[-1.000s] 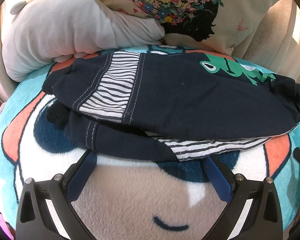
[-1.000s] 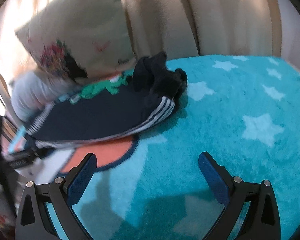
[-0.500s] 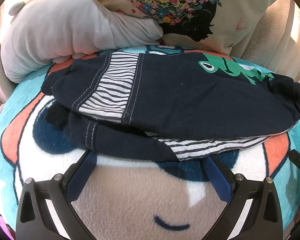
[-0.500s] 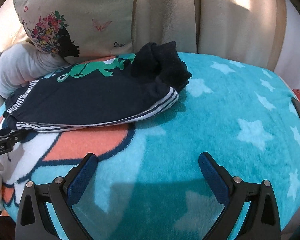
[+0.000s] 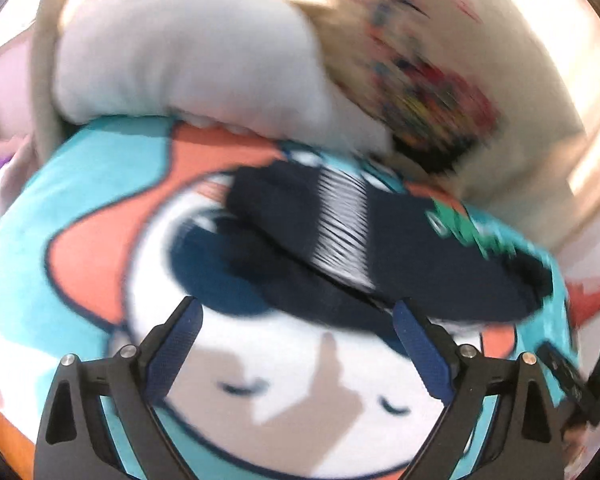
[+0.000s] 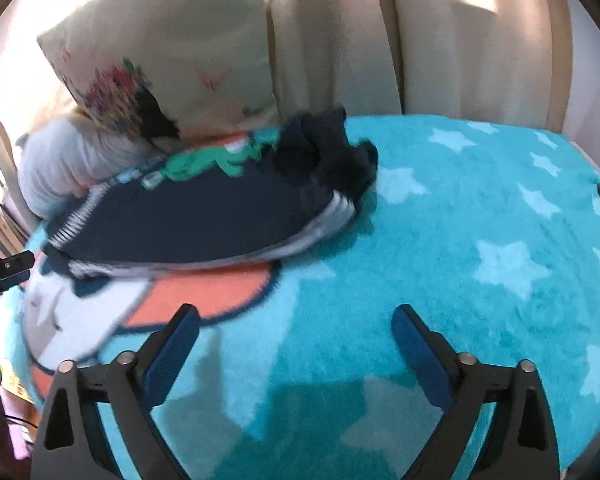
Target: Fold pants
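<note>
The dark navy pants (image 5: 400, 264) with striped lining and a green frog print lie folded on the blanket, blurred in the left wrist view. They also show in the right wrist view (image 6: 204, 216), with a bunched dark end at the right. My left gripper (image 5: 296, 344) is open and empty, just in front of the pants' near edge. My right gripper (image 6: 296, 348) is open and empty, over the blanket, well in front of the pants.
A teal fleece blanket (image 6: 480, 260) with white stars and an orange and white cartoon face covers the bed. A white pillow (image 5: 188, 64) and a floral cushion (image 6: 160, 64) lie behind the pants. Beige curtains (image 6: 440, 40) hang at the back.
My left gripper has pulled back and swung left, so the pants now sit farther off and to the right, with motion blur. My right gripper has shifted slightly; both stay open.
</note>
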Motion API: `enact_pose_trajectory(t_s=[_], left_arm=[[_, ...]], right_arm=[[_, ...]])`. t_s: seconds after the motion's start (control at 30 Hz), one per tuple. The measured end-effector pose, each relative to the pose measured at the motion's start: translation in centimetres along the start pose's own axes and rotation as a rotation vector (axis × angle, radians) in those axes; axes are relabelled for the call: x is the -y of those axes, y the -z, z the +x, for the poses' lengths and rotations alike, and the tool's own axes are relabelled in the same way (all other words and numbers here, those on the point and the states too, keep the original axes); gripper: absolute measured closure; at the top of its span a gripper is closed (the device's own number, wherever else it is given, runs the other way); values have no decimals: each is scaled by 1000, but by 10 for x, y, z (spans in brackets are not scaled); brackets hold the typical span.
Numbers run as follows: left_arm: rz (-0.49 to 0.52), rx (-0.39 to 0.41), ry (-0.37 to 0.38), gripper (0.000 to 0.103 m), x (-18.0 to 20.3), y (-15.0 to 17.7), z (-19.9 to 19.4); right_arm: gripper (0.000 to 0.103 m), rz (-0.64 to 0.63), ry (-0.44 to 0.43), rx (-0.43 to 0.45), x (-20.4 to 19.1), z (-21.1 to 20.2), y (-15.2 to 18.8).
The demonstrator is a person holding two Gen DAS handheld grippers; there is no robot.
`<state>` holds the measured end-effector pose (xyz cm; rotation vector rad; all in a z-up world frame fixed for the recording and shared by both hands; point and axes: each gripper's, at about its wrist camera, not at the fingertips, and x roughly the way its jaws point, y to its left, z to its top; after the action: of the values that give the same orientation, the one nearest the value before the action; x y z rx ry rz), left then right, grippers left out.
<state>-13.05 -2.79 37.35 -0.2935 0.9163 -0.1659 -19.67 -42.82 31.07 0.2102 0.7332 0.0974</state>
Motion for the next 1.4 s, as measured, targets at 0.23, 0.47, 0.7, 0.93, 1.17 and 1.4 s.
enact_pose_trajectory(t_s=[0.23, 0.47, 0.7, 0.93, 1.17, 1.4], left_arm=[[-165, -117, 125, 7, -53, -22, 38], [-120, -176, 207, 7, -48, -34, 66], [-44, -205, 195, 28, -35, -41, 93], [-65, -232, 204, 82, -45, -42, 100], [-61, -160, 239, 83, -34, -44, 48], [-83, -111, 250, 83, -37, -28, -6]], right_arm=[[18, 111, -159, -17, -3, 10, -19], [20, 202, -137, -23, 7, 28, -29], [20, 276, -100, -3, 19, 39, -38], [66, 303, -81, -20, 12, 70, -51], [97, 287, -137, 22, 1, 42, -63], [97, 312, -227, 83, 1, -15, -52]])
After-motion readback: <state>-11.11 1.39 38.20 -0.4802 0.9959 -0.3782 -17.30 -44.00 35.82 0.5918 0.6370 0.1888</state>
